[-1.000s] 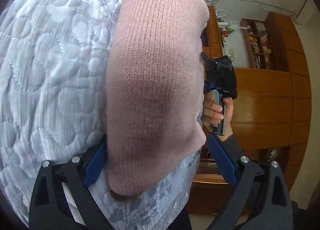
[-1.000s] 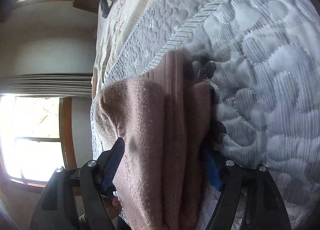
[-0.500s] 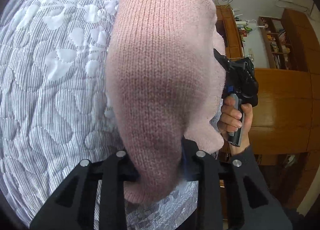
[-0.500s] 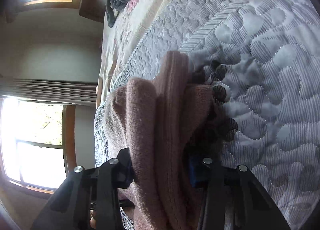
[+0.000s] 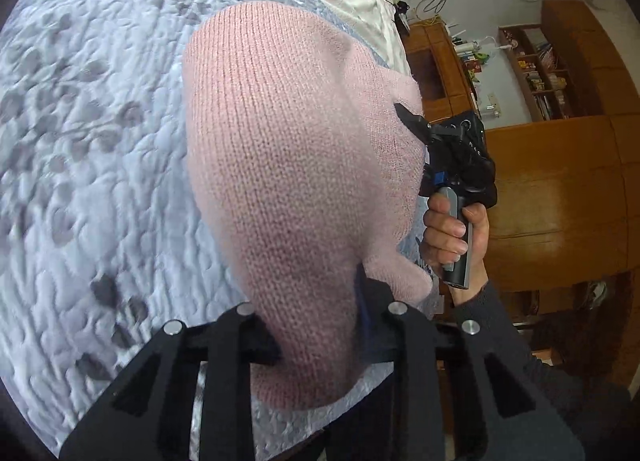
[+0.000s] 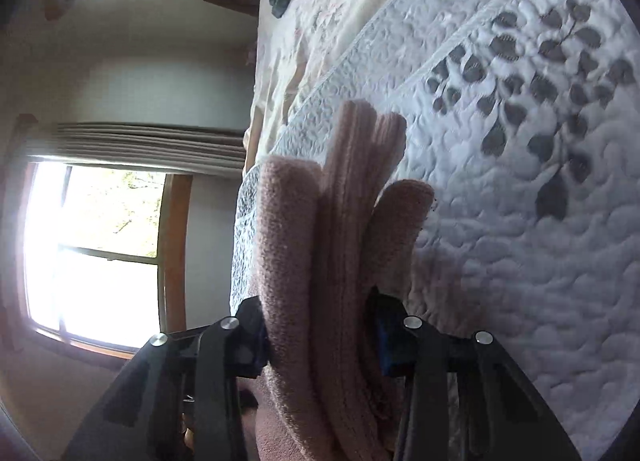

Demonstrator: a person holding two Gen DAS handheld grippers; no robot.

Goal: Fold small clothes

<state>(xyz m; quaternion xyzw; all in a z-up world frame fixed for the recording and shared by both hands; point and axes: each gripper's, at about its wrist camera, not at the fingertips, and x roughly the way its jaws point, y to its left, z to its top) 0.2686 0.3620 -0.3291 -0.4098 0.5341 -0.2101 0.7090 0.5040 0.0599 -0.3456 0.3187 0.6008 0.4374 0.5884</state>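
Pink knitted garment (image 5: 296, 165) is held above a quilted bedspread (image 5: 100, 141) by 2 grippers: left gripper (image 5: 318, 325) and right gripper (image 6: 320, 337), jaws of both clamped tight on its bunched folds.

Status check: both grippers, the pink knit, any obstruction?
Left gripper shut on pink knit garment. Right gripper shut on its bunched folds. Garment held over the quilted bedspread. Nothing in the way.
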